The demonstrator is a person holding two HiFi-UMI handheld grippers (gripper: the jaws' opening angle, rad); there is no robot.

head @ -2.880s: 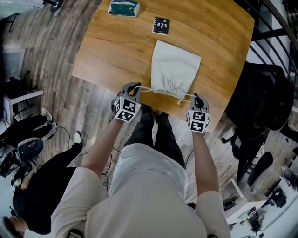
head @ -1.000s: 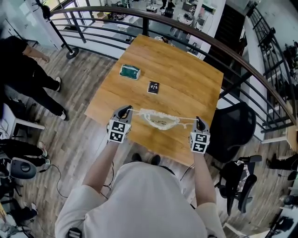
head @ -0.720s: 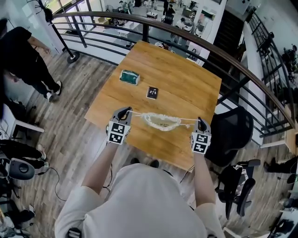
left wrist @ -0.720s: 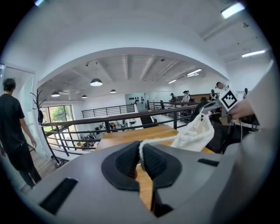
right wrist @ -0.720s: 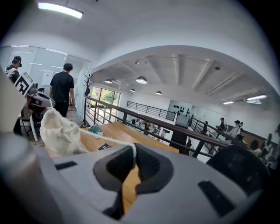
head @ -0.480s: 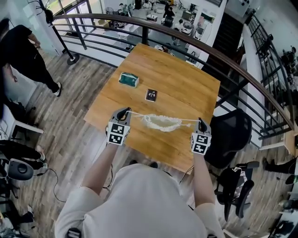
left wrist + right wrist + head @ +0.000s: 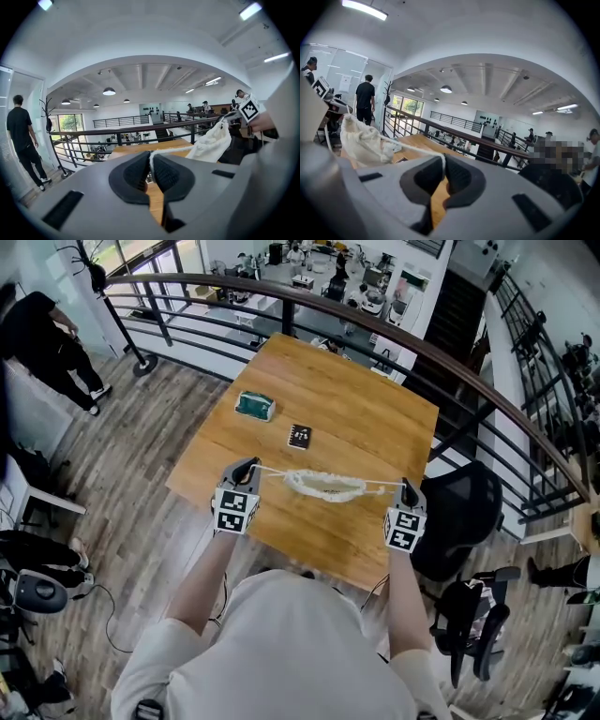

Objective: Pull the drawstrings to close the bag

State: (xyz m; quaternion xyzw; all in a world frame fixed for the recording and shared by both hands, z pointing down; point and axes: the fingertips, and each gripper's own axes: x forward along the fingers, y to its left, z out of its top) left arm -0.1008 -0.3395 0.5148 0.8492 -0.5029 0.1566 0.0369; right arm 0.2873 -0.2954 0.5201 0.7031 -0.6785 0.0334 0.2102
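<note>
My left claw [image 7: 151, 161] is clamped shut on the left drawstring [image 7: 171, 151], a white twisted cord that rises from the seam between the ribbed black pads. The right claw [image 7: 443, 164] is closed the same way on the right drawstring [image 7: 417, 149], with the cord pinched at the tips. Both cords run straight and taut to the bag [image 7: 324, 486].

The bag is off-white woven cloth. It hangs between the two claws over the near half of the wooden bench [image 7: 375, 418]. In the head view it looks like a shallow crescent of tight puckers. Its long axis runs left to right along the line between the claws, and the gathered mouth is turned up toward me.

That view hides the body of the bag, but the claw views show it from the side. It is a soft, creased lump of cloth bunched at the cord and sagging below it. I cannot tell whether its bottom touches the bench.

The head view also shows a teal packet [image 7: 254, 406] and a small black card [image 7: 299, 436] lying flat farther back on the warm, grained bench top, well apart from the bag. A dark metal railing [image 7: 375, 324] curves behind the bench.
</note>
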